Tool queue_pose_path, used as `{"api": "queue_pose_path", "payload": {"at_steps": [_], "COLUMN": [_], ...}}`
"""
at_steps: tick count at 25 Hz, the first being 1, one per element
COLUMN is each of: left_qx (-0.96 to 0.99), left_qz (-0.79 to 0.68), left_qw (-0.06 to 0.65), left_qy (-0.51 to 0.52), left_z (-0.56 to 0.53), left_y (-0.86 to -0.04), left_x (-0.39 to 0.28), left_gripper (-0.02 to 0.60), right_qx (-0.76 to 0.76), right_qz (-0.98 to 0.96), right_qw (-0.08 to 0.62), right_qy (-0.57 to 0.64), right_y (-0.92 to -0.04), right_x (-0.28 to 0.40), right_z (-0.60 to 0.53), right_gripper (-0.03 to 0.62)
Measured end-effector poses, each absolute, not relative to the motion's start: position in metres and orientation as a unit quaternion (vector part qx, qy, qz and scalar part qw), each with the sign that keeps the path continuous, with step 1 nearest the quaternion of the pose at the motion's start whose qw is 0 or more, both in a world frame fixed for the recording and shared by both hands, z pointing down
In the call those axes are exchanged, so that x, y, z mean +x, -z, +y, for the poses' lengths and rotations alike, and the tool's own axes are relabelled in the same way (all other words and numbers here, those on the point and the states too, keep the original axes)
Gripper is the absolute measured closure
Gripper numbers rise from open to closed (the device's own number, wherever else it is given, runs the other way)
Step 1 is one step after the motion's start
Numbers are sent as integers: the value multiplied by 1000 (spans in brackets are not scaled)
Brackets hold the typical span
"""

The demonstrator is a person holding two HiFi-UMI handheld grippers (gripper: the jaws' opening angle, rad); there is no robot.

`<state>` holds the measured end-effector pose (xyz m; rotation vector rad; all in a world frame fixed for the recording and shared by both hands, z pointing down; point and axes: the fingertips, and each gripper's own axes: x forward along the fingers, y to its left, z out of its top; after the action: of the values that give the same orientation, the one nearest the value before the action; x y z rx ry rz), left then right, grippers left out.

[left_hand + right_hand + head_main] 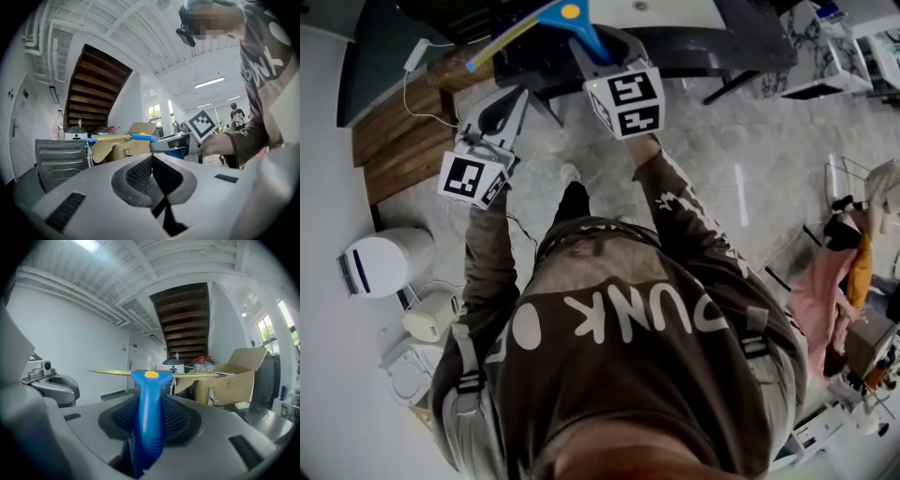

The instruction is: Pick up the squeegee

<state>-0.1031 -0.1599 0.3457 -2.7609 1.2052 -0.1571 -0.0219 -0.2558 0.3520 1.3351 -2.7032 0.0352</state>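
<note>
- Your right gripper was pinching the squeegee. Its jaws were pressed onto the blue handle from both sides, with the ribbed lower part of the handle sunk between the pads.
- The handle's long axis ran straight along the jaws, from 6 o'clock up to 12 o'clock in the right gripper view. The yellow button sat at the far end.
- The yellow blade lay crosswise to the handle, close to level from 9 o'clock to 3 o'clock. It stood well out past the jaw tips.
- In the head view the squeegee sat at about 12 o'clock from your chest, over the edge of the dark table. It looked to be held off the table, though that view was too steep to be sure of the gap.
- Your left gripper had its jaws pressed together with nothing between them. It pointed roughly level.
- From the left gripper the squeegee lay at about 1 o'clock in the head view, near but apart. The right hand was therefore the only one on it.
- My judgement: the pick was made, and any next move turned on keeping the wide blade clear of the cardboard box, which lay towards 3 o'clock.
</note>
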Motion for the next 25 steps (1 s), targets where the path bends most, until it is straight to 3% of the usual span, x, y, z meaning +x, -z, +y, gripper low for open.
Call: {"api": "queue_pose_path", "payload": {"at_steps": [14, 25], "left_qx": [-906, -905], "left_qz": [411, 411], "left_qw": [81, 94], "left_qy": [59, 63], "left_z": [-70, -30], "left_y": [-332, -318], "left_x": [-24, -6], "left_gripper": [580, 580], "right_qx": [390, 355], "right_qz": [-920, -933], "right_qw": [6, -19], "right_qy": [35, 52], "right_y": [-309, -291], "right_x": [52, 69], "right_z": [-131, -56], "right_gripper": [451, 451]}}
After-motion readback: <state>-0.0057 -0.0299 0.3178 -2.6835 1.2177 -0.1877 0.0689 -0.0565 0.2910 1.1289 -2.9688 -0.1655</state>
